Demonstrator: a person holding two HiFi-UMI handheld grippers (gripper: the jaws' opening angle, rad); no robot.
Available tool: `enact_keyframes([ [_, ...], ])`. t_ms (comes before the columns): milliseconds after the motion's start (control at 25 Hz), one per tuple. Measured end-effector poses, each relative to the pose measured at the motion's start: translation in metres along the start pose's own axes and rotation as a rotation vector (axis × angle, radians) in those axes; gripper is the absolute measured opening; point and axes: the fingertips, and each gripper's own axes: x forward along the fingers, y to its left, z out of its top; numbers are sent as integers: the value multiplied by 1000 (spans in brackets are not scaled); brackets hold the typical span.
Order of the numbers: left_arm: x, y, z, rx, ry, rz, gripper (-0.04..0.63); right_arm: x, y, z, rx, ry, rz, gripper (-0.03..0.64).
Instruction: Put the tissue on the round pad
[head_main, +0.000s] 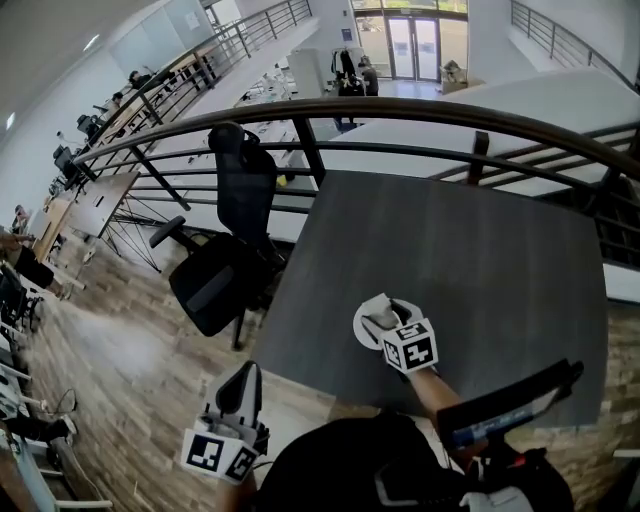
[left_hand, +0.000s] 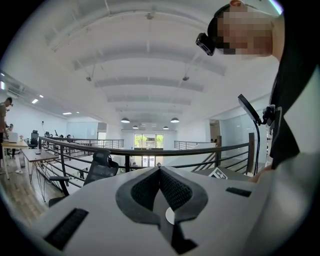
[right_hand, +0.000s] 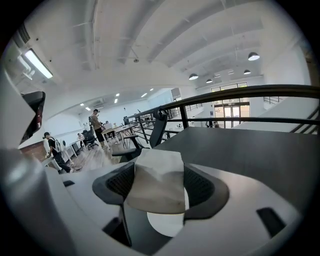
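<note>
You are looking down on a dark grey table. A black office chair is sitting just beside the table's left edge, a dark railing is curving past its far edge, and glass doors are showing well beyond it.

Soft crumpled paper tissue, matt wood-grain table

Tissue over round pad on table, chair left of table
</note>
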Motion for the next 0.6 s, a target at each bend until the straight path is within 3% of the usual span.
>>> enact_keyframes([
  [600, -20, -8, 14, -60, 0, 93, 3, 40, -16, -65, -44, 230, 23, 313],
])
